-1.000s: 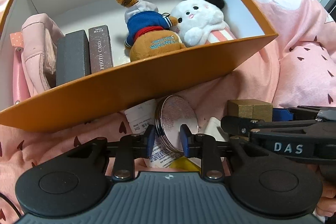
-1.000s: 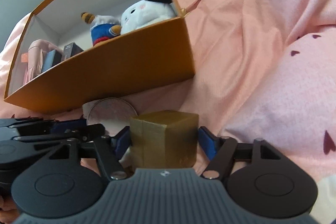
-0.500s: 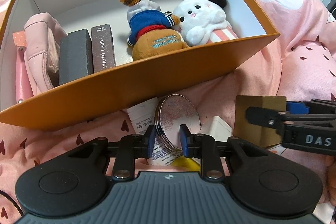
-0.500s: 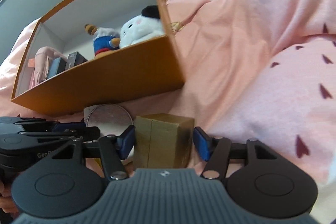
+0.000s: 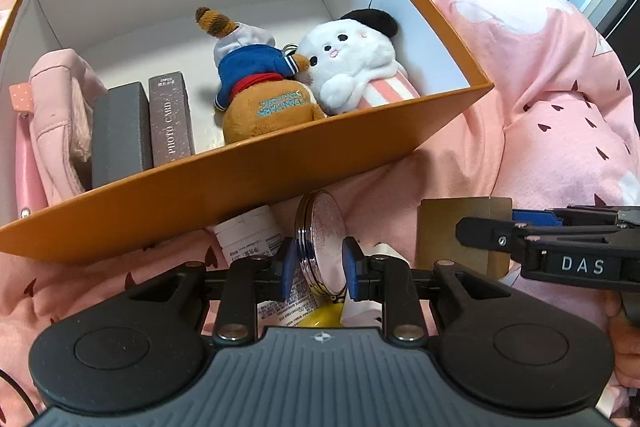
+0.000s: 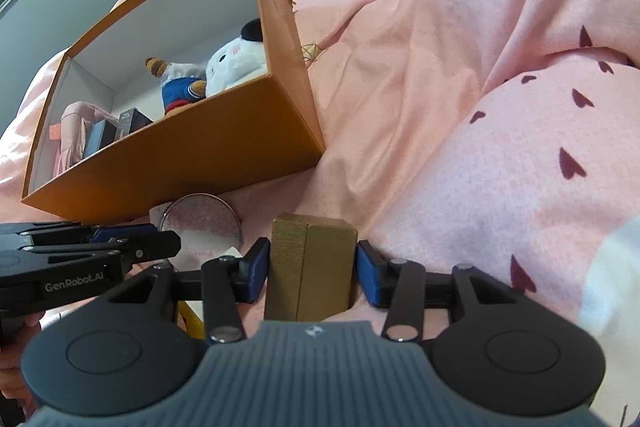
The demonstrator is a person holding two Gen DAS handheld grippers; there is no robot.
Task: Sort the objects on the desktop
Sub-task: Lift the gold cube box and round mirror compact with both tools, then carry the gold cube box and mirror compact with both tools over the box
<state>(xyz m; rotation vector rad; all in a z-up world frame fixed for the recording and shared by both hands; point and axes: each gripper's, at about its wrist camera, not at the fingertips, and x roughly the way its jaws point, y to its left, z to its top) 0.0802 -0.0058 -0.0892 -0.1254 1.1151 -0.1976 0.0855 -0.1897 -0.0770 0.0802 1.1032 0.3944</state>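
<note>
Gold-coloured and matt, the small box (image 6: 312,267) sits squarely between the right gripper (image 6: 310,269)'s jaws, whose blue pads (image 6: 255,273) press against its two side faces; a vertical seam runs down its front, and its top face is flat with crisp edges. It is held just above the pink bedding (image 6: 460,107). In the left wrist view the same box (image 5: 448,231) shows as a plain tan face beside the right gripper (image 5: 516,223).

The left gripper (image 5: 318,265) has its jaws closed narrowly on a round silver compact (image 5: 320,239), which stands on edge, its speckled pinkish face turned to the right and its stacked metal rim to the left. Beneath it lie a white labelled packet (image 5: 250,239) and something yellow (image 5: 324,315), partly hidden.

Just beyond both grippers stands an orange cardboard box (image 5: 240,187) with a white interior, resting on the bed. Inside it, from left to right, are a pink pouch (image 5: 56,103), a grey case (image 5: 120,131), a brown "PHOTO CARD" box (image 5: 171,119), a brown plush in a blue top (image 5: 260,91) and a white plush with a black beret (image 5: 352,67), the two toys touching.
</note>
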